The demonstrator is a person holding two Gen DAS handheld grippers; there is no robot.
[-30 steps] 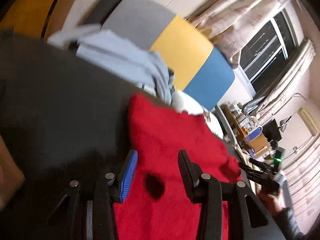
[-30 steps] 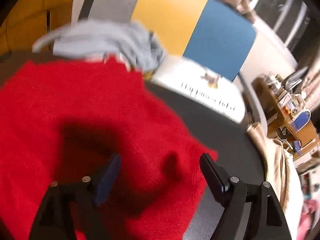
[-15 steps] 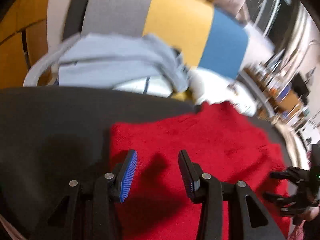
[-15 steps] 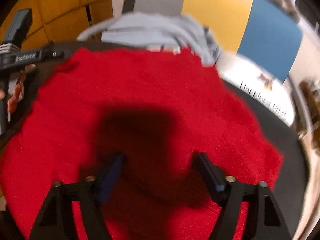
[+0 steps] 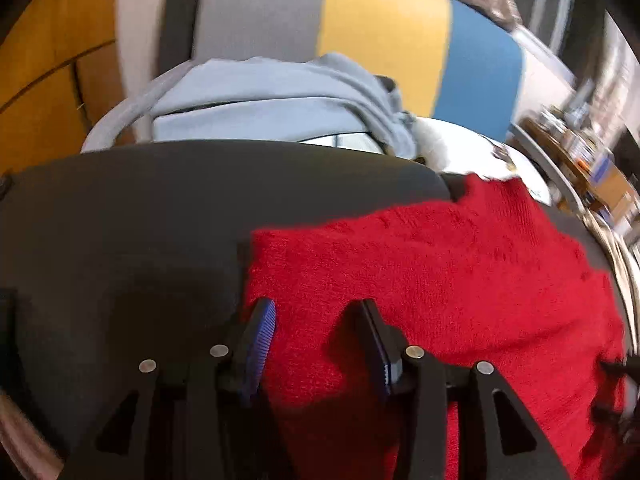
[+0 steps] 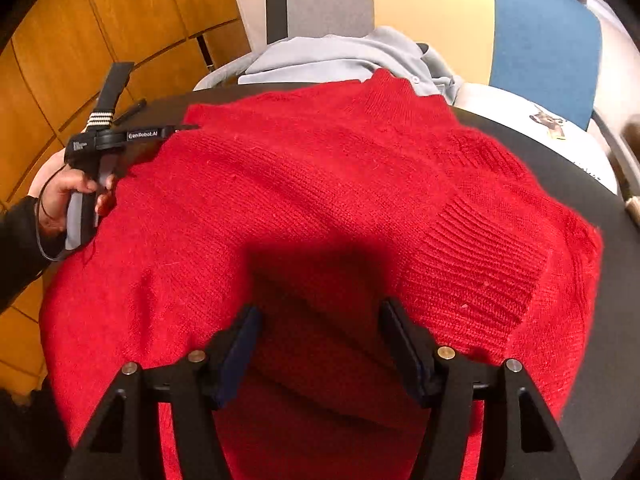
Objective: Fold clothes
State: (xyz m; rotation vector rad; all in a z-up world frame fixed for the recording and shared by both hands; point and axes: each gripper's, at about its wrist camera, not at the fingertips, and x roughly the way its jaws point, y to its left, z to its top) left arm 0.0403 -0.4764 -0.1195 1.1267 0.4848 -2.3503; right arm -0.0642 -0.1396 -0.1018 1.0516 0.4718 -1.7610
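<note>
Red knit sweater is spread flat on the dark bench, collar at the far edge, one ribbed cuff already laid inward over the body on the right side. Folding judged as early: sleeve partly in, body not yet folded.

Left gripper is seen open at medium width, hovering over the sweater's left edge near its far corner; nothing is held. In the right wrist view the same tool is seen gripped by the person's left hand at the sweater's left shoulder. Right gripper is open wide above the near middle of the sweater, empty, its shadow cast on the knit.

For a clean step: both layers of the knit should be pinched at the left edge, not just the top layer. The side should be lifted low and carried inward to mirror the right sleeve. The centre is best pinned or smoothed by the right gripper so the fabric is not dragged. Knit is soft and stretchy, so bunching and snagging on the pads are likely if pulled fast.

Bench surface is dark, matte, smooth. Beyond it a light blue-grey garment is piled just past the far edge, beside a white printed item. A grey-yellow-blue panel stands behind; wood panelling on the left; cluttered shelves, blurred, on the right.
</note>
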